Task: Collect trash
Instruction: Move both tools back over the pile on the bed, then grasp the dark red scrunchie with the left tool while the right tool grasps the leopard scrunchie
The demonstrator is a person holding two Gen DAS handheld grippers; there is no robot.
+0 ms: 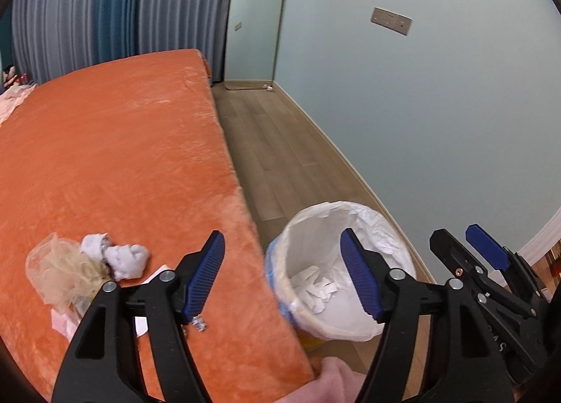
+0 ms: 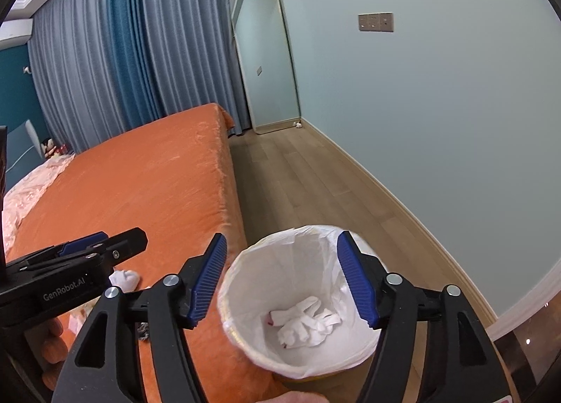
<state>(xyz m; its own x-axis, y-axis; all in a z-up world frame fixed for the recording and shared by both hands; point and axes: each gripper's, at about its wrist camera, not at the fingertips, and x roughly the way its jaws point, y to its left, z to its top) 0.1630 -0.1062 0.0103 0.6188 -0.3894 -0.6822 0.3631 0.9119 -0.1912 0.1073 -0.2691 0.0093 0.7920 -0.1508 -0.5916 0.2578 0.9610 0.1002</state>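
1. The trash bin (image 2: pixel 298 301), lined with a thin crinkled white bag, stands on the wooden floor (image 2: pixel 308 185) just right of the bed (image 1: pixel 112 143); crumpled white tissues (image 2: pixel 305 326) lie inside.
2. The right tool (image 2: pixel 282 280) hangs above the bin, blue ribbed fingers spread wide, holding nothing.
3. The left tool (image 1: pixel 284 277) hovers over the bed's near edge, likewise spread and empty.
4. On the plush orange cover lie a balled white tissue (image 1: pixel 119 257) and a clear crinkled wrapper (image 1: pixel 63 273).
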